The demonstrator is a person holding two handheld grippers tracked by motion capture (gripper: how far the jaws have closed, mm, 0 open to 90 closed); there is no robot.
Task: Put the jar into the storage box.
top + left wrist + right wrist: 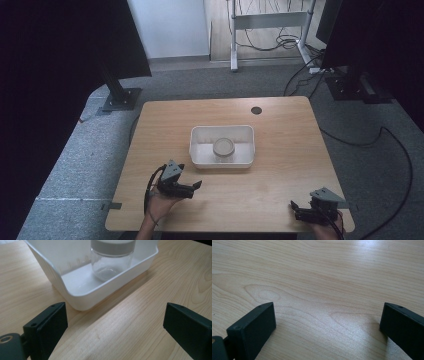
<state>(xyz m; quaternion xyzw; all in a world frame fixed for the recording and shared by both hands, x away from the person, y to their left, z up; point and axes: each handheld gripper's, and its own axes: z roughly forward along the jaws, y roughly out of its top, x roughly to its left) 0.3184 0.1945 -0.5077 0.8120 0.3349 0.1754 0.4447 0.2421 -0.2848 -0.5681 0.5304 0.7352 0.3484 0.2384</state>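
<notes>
Grey carpet (75, 150) surrounds a pale wooden worktop (280, 165), with dark panels at both sides, a white frame (267, 20) with loose cables at the back, and a black cable (395, 145) trailing across the floor on the right. A small round dark hole (256, 110) sits near the worktop's far edge.

A white tub (197, 150) stands at the middle of the worktop. Inside it, upright, is a clear jar (223, 149) with a pale lid (112, 246); in the left gripper view the jar stands on the tub's floor near the far wall, apart from the near rim.

The left gripper (192, 187) is held low over the worktop near its front edge, just short of the tub's near left corner, pointing toward the right. Its fingers (47, 327) stand wide apart with nothing between them, the tub and jar ahead of them.

The right gripper (295, 207) is at the front right corner of the worktop, well apart from the tub. Its fingers (253, 327) are also spread wide and hold nothing, with bare wood grain ahead.
</notes>
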